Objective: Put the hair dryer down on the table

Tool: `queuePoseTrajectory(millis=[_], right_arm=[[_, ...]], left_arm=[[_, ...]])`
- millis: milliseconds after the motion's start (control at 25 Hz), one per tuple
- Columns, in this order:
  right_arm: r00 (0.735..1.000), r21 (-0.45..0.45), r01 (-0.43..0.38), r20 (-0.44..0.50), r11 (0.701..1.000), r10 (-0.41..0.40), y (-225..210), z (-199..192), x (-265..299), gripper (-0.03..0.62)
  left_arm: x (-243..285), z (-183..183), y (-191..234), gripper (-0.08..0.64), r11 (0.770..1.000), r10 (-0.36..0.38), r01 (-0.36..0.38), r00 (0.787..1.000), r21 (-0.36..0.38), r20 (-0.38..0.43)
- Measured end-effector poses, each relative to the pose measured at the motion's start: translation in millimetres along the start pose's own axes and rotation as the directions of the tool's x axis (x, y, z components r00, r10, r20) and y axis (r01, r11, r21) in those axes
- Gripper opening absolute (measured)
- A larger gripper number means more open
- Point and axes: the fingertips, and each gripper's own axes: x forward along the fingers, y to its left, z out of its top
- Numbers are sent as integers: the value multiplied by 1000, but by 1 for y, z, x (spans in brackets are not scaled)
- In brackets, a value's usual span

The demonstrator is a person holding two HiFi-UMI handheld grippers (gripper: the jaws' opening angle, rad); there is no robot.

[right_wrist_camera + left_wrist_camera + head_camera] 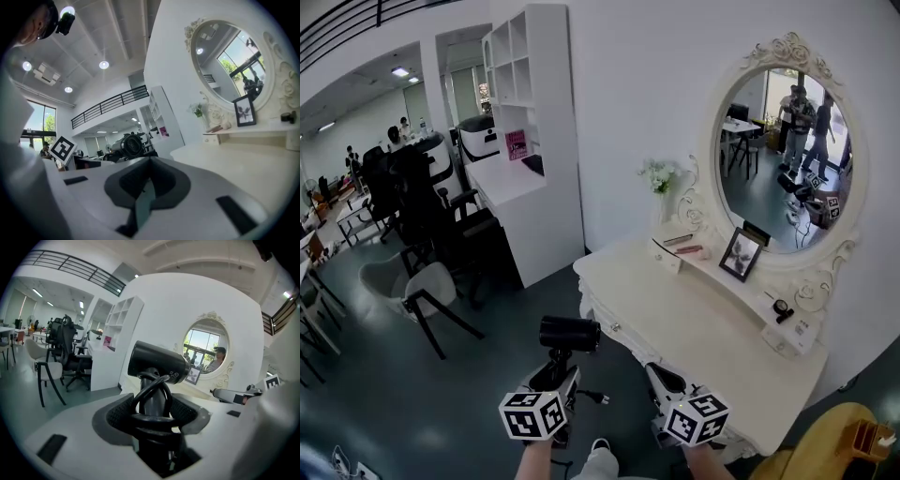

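A black hair dryer [569, 334] stands upright in my left gripper [558, 367], out over the floor just left of the white dressing table [712, 347]. In the left gripper view the jaws are shut on the dryer's handle [152, 399]. Its cord is looped round the handle and its barrel [159, 363] points to the right. My right gripper [664, 380] hovers at the table's near left edge, shut with nothing in it. In the right gripper view the closed pads [140, 199] face the tabletop [234, 159], and the dryer [129, 145] shows at the left.
An oval mirror [783, 155] stands at the back of the table, with a photo frame [741, 254], flowers [657, 175] and small items on its ledge. A white shelf unit [530, 141] and chairs [422, 286] stand to the left. A yellow seat [825, 450] is at the lower right.
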Motion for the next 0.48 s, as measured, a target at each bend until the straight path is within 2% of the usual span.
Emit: queuePoseTrajectory(millis=[280,480], right_arm=[[998,3,61,21,998,-61,-17,26,73,2],[996,2,83,12,997,-83,-19,33,105,2]], left_arm=[[62,52,41,241,999,-51,51,999,13,-2],[94,75,61,242,997,-81,81,997,20,-12]])
